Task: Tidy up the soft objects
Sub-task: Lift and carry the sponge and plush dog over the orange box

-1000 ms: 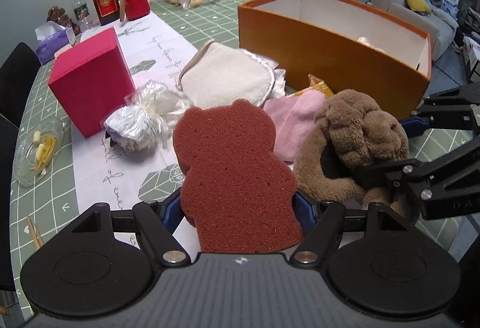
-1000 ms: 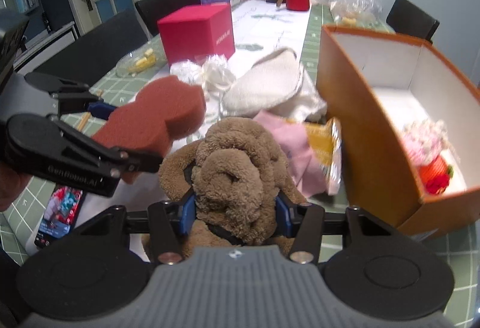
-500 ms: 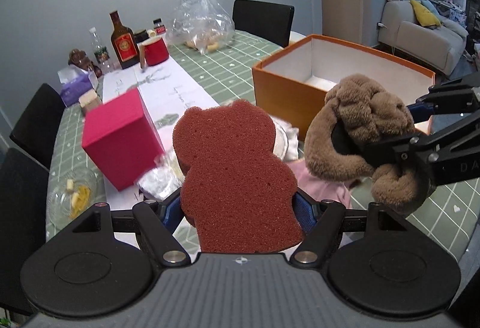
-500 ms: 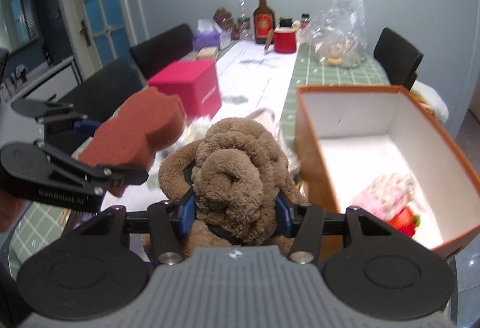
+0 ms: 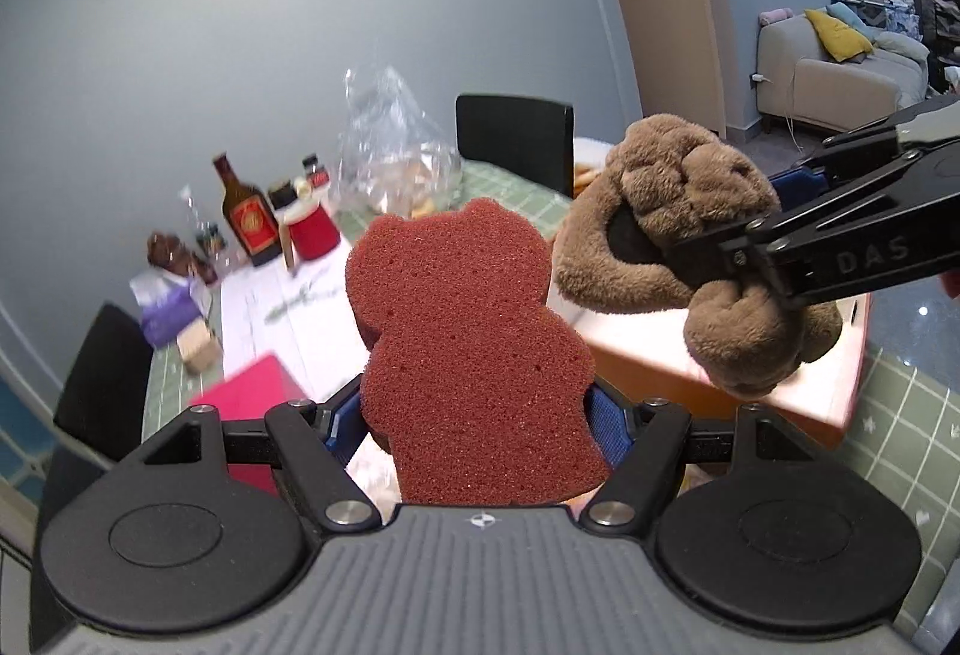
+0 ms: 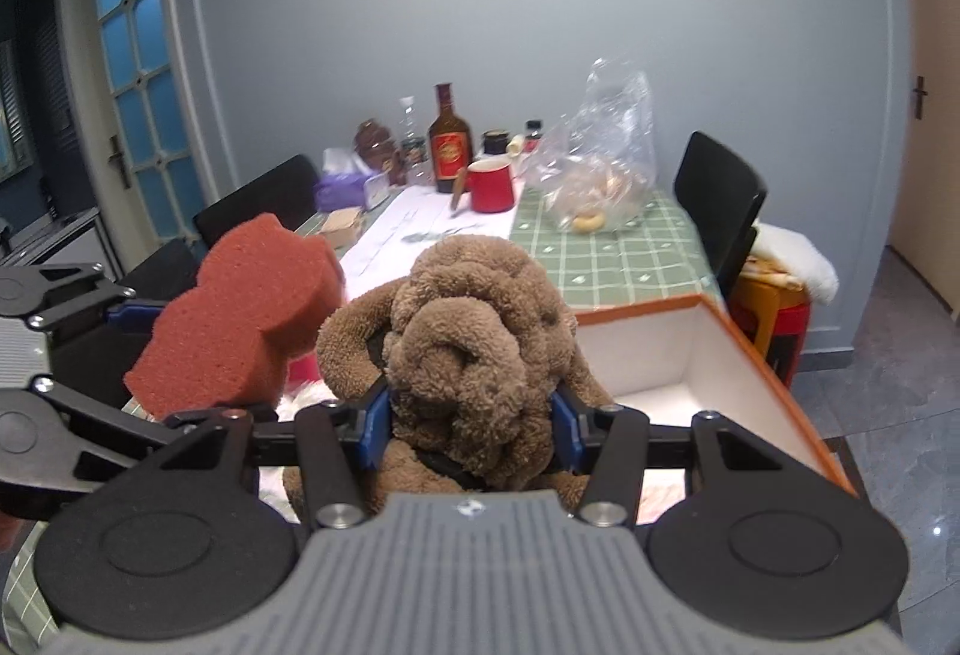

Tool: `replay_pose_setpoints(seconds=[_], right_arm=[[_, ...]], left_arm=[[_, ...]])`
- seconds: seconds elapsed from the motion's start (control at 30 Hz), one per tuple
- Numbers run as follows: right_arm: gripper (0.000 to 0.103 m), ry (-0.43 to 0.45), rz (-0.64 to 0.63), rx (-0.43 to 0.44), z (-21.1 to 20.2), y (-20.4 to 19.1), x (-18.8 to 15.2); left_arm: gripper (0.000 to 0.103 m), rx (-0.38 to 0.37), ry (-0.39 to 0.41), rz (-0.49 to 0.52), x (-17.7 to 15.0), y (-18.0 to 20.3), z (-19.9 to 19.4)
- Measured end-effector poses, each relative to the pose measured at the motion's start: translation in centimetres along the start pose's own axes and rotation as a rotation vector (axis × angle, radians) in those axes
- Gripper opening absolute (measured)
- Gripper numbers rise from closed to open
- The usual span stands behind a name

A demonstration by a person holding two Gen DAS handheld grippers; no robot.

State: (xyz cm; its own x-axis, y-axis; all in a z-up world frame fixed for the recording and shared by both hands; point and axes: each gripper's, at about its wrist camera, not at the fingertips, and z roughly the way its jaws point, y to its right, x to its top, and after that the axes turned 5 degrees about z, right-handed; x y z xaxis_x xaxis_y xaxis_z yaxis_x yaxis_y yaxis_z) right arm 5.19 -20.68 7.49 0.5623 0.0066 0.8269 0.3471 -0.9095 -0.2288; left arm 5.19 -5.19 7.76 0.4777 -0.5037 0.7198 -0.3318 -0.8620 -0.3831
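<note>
My left gripper point(image 5: 477, 415) is shut on a red bear-shaped sponge point(image 5: 462, 355) and holds it high above the table. My right gripper point(image 6: 471, 424) is shut on a brown plush toy point(image 6: 474, 355), also raised. In the left wrist view the plush point(image 5: 690, 247) hangs to the right of the sponge, over the orange box point(image 5: 660, 355). In the right wrist view the sponge point(image 6: 240, 319) is to the left of the plush, and the orange box point(image 6: 750, 355) with its white inside lies below and to the right.
A pink cube box point(image 5: 252, 397) stands below the left gripper. At the table's far end are a brown bottle point(image 6: 447, 151), a red mug point(image 6: 489, 184), a clear plastic bag point(image 6: 606, 163) and a purple tissue pack point(image 6: 339, 187). Black chairs point(image 6: 717, 199) surround the table.
Both grippers have risen well above the table with the sponge and the plush still held. The table, the cloths and the box have dropped lower in both views.
</note>
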Motion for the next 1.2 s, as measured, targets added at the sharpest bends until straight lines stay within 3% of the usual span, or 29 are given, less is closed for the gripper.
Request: replay_pose_setpoints(seconds=[0.27, 0.63, 0.83, 0.97, 1.2], right_arm=[[0.052, 0.021, 0.06, -0.044, 0.7, 3.1, 2.3], [0.052, -0.031, 0.172, -0.119, 2.8, 8.8, 1.9], [0.052, -0.117, 0.21, -0.174, 5.1, 11.7, 0.7], [0.052, -0.181, 0.228, -0.198, 6.6, 13.3, -0.3], [0.052, -0.209, 0.249, -0.206, 7.3, 15.1, -1.3]], left_arm=[[0.084, 0.028, 0.015, 0.08, 3.5, 2.7, 1.6], [0.084, -0.01, -0.034, 0.143, 5.7, 6.5, 5.9], [0.084, -0.069, -0.125, 0.112, 6.2, 8.5, 10.3], [0.084, -0.127, -0.187, 0.028, 6.5, 9.0, 12.9], [0.084, -0.1, -0.248, 0.014, 6.8, 9.2, 16.2]])
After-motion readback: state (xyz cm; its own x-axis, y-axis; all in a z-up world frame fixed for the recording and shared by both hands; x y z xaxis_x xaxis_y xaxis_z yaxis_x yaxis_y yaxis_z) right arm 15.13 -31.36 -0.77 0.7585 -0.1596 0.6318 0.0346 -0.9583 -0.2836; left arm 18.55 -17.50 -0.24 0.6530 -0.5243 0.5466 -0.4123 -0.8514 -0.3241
